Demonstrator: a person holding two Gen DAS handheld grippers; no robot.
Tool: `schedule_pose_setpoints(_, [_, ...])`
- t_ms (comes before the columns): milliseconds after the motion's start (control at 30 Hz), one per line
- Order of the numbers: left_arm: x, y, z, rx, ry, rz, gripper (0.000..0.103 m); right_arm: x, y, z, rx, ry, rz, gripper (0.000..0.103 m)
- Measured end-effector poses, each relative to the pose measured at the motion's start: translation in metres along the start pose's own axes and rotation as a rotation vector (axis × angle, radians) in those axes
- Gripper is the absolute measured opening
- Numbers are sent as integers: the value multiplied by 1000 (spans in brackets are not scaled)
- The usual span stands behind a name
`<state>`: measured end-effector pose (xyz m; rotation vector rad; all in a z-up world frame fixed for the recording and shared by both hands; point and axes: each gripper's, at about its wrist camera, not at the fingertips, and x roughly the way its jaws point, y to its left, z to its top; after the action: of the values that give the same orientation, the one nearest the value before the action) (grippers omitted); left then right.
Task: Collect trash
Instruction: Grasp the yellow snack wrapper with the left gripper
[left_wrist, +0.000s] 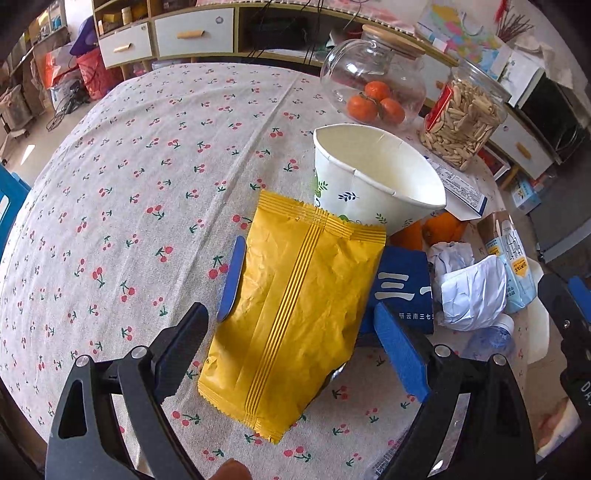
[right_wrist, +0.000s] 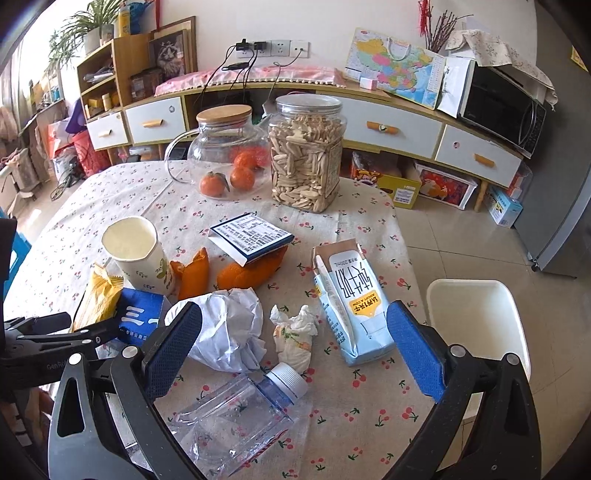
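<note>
Bench: covered by a cherry-print cloth, with trash gathered at its near right part.

Left gripper: fingers are spread wide to either side of a yellow wrapper. No firm grip is seen; whether the pads touch it cannot be told. The wrapper is seen just beside a paper cup and a blue box.

Right gripper: fingers are wide open and nothing is held. Between them are seen a crumpled paper, a small tissue wad and, nearest, a crushed clear bottle with a white cap.

Milk carton: laid flat, just inside the right finger.

Orange peels: set beyond the paper, right of the cup, one partly under a printed packet.

Far side of bench: a glass pot with tangerines and a jar of seeds, side by side.

White chair: placed at the right edge of the bench.
</note>
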<state>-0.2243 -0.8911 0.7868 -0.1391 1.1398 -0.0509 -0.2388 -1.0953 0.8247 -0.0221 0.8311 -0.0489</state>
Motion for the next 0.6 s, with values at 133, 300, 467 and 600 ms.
schedule_pose_setpoints(133, [-2, 1, 1, 12, 3, -23, 68, 9, 3, 2, -29, 29, 52, 96])
schedule_pose_setpoints(300, [-10, -12, -4, 82, -15, -11, 41, 20, 11, 2, -127, 57, 128, 96])
schedule_pose_setpoints(467, [-30, -6, -5, 57, -52, -18, 23, 26, 28, 0, -245, 70, 204, 96])
schedule_pose_setpoints(600, [-44, 0, -3, 35, -97, -24, 23, 34, 45, -6, -325, 108, 222, 96])
